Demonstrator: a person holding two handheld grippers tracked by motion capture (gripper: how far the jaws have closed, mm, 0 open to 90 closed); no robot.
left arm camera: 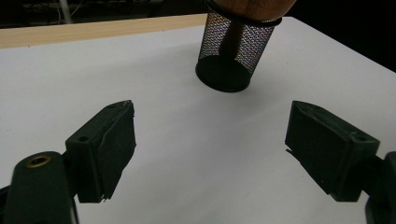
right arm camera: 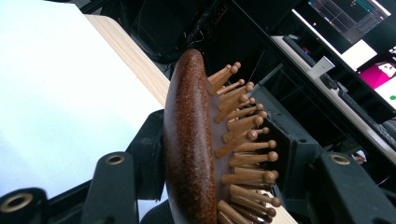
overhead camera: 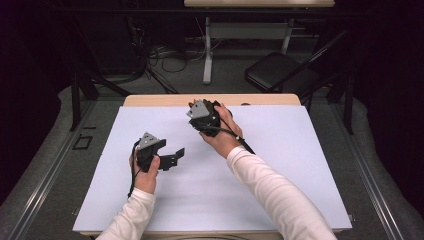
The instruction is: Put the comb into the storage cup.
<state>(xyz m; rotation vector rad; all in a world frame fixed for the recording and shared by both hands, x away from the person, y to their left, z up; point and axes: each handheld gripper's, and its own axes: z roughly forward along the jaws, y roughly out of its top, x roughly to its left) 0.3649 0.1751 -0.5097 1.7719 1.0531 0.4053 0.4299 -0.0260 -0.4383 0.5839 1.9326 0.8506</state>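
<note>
Hairbrush sat clamped in your right hand-held gripper, poised over mesh cup near counter's far edge. Left hand-held gripper gaped wide, empty. Drop-in likely remained.

Mesh cup on table far edge, w/ brush in it, ahead-right of left tool.

Count: one wooden hairbrush, one black mesh cup, two grippers, left and right, one white table.
</note>
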